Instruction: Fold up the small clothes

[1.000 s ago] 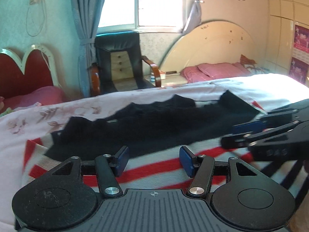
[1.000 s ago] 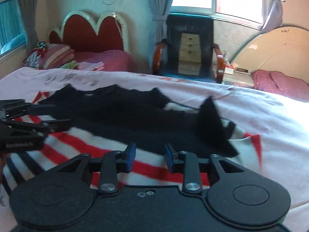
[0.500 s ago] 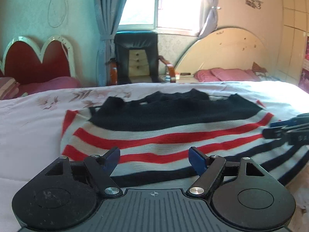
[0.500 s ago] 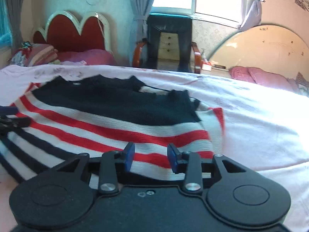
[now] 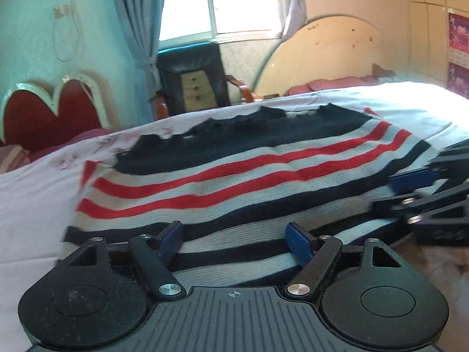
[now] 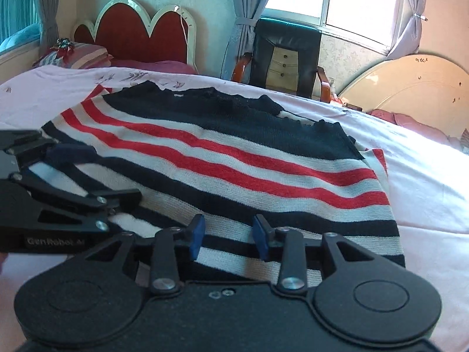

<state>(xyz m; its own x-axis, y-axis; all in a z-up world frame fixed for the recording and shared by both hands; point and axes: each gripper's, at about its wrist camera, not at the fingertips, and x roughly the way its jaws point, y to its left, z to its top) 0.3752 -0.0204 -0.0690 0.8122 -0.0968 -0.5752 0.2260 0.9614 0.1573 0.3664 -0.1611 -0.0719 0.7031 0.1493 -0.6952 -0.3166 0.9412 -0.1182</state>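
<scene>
A small knit sweater (image 5: 234,170) with a dark navy top and red, white and navy stripes lies flat on the bed; it also shows in the right wrist view (image 6: 234,158). My left gripper (image 5: 234,240) is open over the sweater's near hem, its blue pads (image 5: 171,239) wide apart with fabric between them. My right gripper (image 6: 228,236) is open over the hem further right, its pads (image 6: 197,236) apart. Each gripper shows in the other's view: the right one (image 5: 410,187) and the left one (image 6: 73,176).
The bed has a pale pink floral sheet (image 6: 425,182). Behind it stand a black chair (image 6: 284,55), a red heart-shaped headboard (image 6: 140,35), a cream headboard (image 5: 328,55) with pink pillows, and a curtained window (image 5: 234,3).
The sweater went from rumpled, with a corner flipped up, to spread flat. Both grippers drew back toward its near hem and now sit low over it, still open.
</scene>
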